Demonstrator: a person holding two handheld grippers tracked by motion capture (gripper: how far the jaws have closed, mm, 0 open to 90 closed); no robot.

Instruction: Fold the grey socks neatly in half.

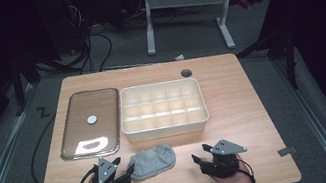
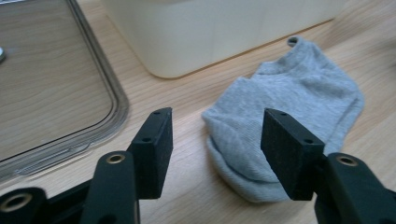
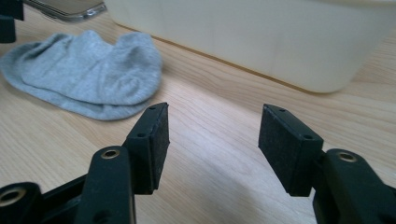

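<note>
A grey ankle sock (image 1: pixel 153 161) lies crumpled on the wooden table, just in front of the white divided box (image 1: pixel 166 130). My left gripper (image 1: pixel 122 164) stands open at the sock's left end; in the left gripper view the sock (image 2: pixel 285 112) lies just past the open jaws of that gripper (image 2: pixel 215 140), its near edge reaching toward the right jaw. My right gripper (image 1: pixel 201 152) is open over bare table, to the right of the sock. In the right gripper view the sock (image 3: pixel 88 74) lies off to the left of that gripper (image 3: pixel 212 133), with the box wall (image 3: pixel 261 37) beyond.
A clear lid (image 1: pixel 90 122) with a round knob (image 1: pixel 92 119) lies flat left of the box. A cable hole (image 1: pixel 186 72) sits at the table's far edge. Tape marks (image 1: pixel 287 151) are near the front corners. Bare wood lies right of the box.
</note>
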